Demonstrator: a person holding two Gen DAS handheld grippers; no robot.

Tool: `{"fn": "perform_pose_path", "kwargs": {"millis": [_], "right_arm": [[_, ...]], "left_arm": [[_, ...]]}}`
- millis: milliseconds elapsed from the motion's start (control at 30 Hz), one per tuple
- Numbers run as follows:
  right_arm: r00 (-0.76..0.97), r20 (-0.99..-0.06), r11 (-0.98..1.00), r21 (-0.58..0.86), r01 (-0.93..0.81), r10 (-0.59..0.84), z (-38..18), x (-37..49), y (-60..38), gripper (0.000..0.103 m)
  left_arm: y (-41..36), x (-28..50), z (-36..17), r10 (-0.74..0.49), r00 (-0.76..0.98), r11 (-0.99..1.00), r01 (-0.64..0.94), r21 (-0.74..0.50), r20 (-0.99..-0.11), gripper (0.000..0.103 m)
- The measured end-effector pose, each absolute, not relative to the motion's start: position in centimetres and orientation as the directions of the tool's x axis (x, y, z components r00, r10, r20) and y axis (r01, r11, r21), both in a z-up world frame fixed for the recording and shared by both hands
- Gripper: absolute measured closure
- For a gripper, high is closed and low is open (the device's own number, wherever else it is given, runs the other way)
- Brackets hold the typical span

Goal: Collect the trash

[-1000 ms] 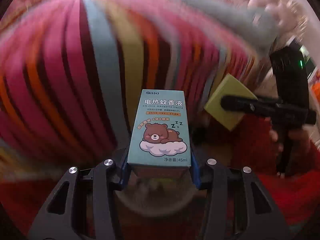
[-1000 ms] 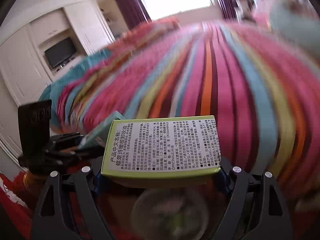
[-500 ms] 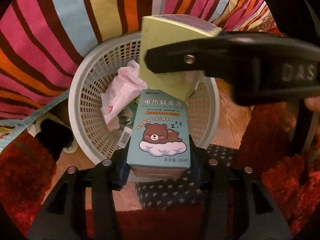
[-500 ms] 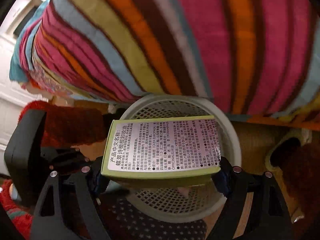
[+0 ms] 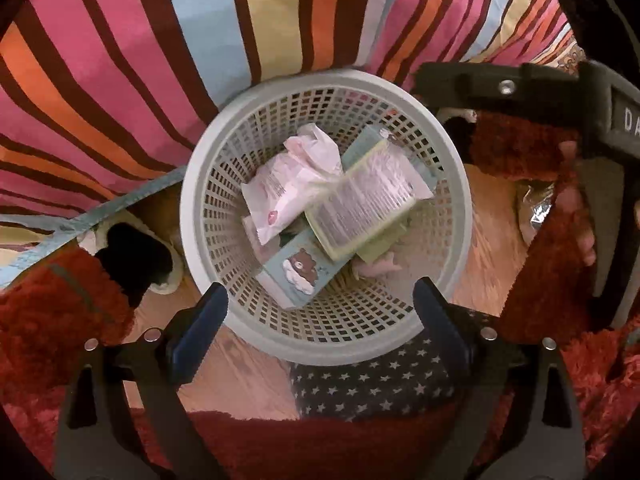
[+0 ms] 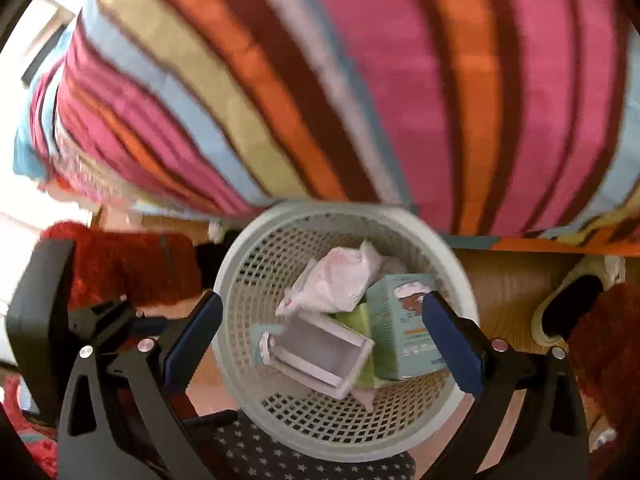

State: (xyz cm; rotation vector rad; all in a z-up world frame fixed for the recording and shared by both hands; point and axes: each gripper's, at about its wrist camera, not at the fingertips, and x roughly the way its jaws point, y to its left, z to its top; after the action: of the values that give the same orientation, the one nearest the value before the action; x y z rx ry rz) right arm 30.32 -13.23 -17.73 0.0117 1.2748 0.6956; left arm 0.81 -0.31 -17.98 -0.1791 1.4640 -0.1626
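A pale lattice basket (image 5: 191,200) stands on the floor beside the bed. In it lie a blue box with a bear picture (image 5: 304,276), a green box with printed text (image 5: 364,204) and a crumpled pink wrapper (image 5: 288,188). My left gripper (image 5: 320,300) hangs over the basket's near rim with its jaws opening and nothing between them. One finger of my right gripper (image 5: 480,80) crosses the upper right. In the right wrist view my right gripper (image 6: 322,308) is also opening above the basket (image 6: 320,210), over the green box (image 6: 320,352), blue box (image 6: 400,328) and wrapper (image 6: 336,280).
A striped bedspread (image 5: 200,60) hangs right behind the basket. Red fluffy rug (image 5: 48,312) and a slipper (image 5: 136,256) lie to its left, another slipper (image 6: 568,304) to the right. A dark star-patterned cloth (image 5: 372,380) lies just in front, on the wooden floor (image 5: 488,256).
Both grippers came down from bed height to over the basket. Each let go of its box, and both boxes now lie inside the basket. Both pairs of jaws have spread wide.
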Motion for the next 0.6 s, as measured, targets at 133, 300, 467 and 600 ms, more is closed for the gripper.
{"fn": "perform_pose_path", "kwargs": {"millis": [133,300,467,600], "right_arm": [[0.156,-0.878,0.826,0.347,-0.444,0.452,-16.5,29.9,-14.2,0.007],[0.203,-0.910,0.862,0.244,-0.443,0.362,-14.9,29.3,-14.7,0.007],[0.284,-0.901,0.885,0.188,-0.426,0.328,-13.1,28.4,-15.0,0.007],[0.344,-0.885,0.895,0.155,-0.419,0.314,-11.3,27.6,-15.6,0.007]], "left_arm": [[-0.2,1.1,-17.2,-0.167,0.129,0.985,-0.009,-0.170,-0.977,0.012],[0.0,1.6,-15.0,-0.082,0.192,0.996,-0.022,-0.088,-0.978,0.012],[0.5,2.5,-10.4,-0.001,0.322,0.998,-0.066,-0.023,-0.947,0.012],[0.5,3.1,-7.0,0.035,0.400,0.993,-0.114,-0.012,-0.916,0.012]]}}
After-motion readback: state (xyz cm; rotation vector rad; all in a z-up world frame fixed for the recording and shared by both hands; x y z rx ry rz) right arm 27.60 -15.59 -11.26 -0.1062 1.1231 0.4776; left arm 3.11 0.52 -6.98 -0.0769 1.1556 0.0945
